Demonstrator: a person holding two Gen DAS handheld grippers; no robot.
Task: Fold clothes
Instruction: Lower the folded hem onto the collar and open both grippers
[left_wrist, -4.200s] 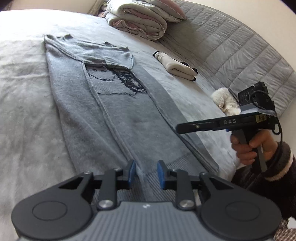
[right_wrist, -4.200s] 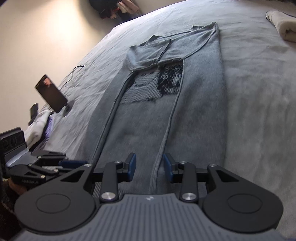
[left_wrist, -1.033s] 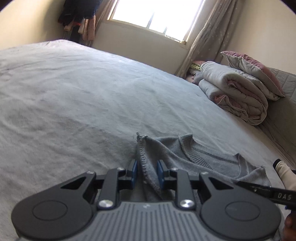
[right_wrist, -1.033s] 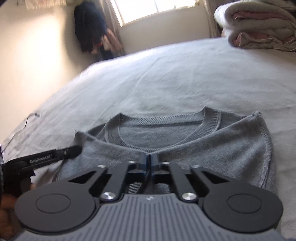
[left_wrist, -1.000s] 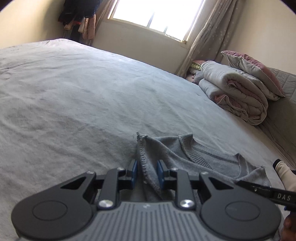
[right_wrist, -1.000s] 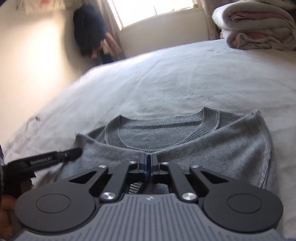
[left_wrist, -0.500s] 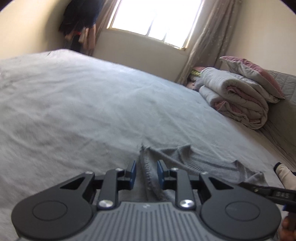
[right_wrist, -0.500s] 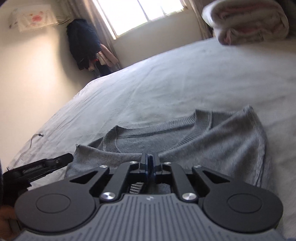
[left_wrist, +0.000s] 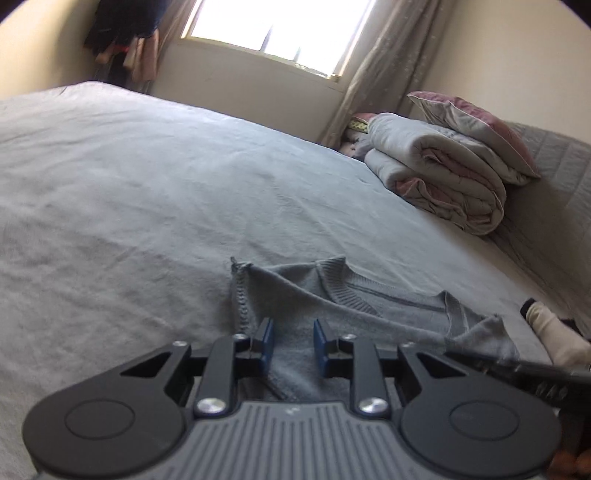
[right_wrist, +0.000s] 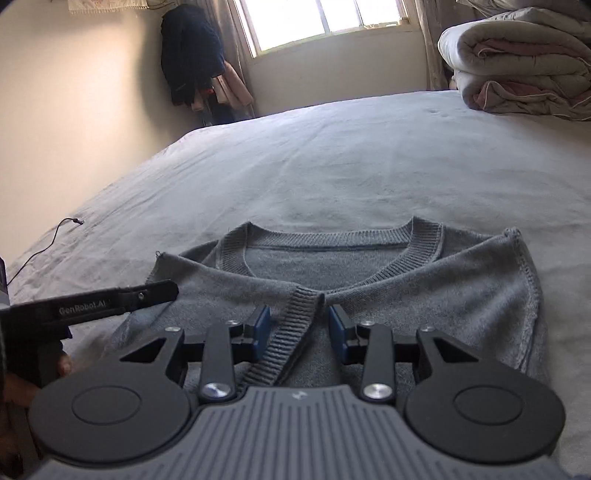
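Note:
A grey knit sweater (left_wrist: 369, 306) lies folded on the bed, its ribbed hem (right_wrist: 291, 321) brought up to the collar (right_wrist: 332, 240). My left gripper (left_wrist: 292, 341) sits at the sweater's left edge, where grey fabric fills the narrow gap between its blue pads. My right gripper (right_wrist: 299, 328) is over the middle of the fold. Its jaws are opening, and the ribbed hem lies loose between them, touching neither pad. The left gripper's finger (right_wrist: 155, 291) shows at the left of the right wrist view. The right gripper's finger (left_wrist: 498, 365) crosses the lower right of the left wrist view.
The grey bed sheet (left_wrist: 147, 221) spreads wide beyond the sweater. A folded duvet (left_wrist: 443, 184) with a pillow (left_wrist: 472, 118) on top sits at the far right by the quilted headboard (left_wrist: 554, 192). A rolled white garment (left_wrist: 554, 332) lies near right. A cable (right_wrist: 48, 243) trails at the left.
The right gripper's jaws went from shut on the ribbed hem to apart, leaving the hem lying on the sweater. The left gripper kept its gap and its place.

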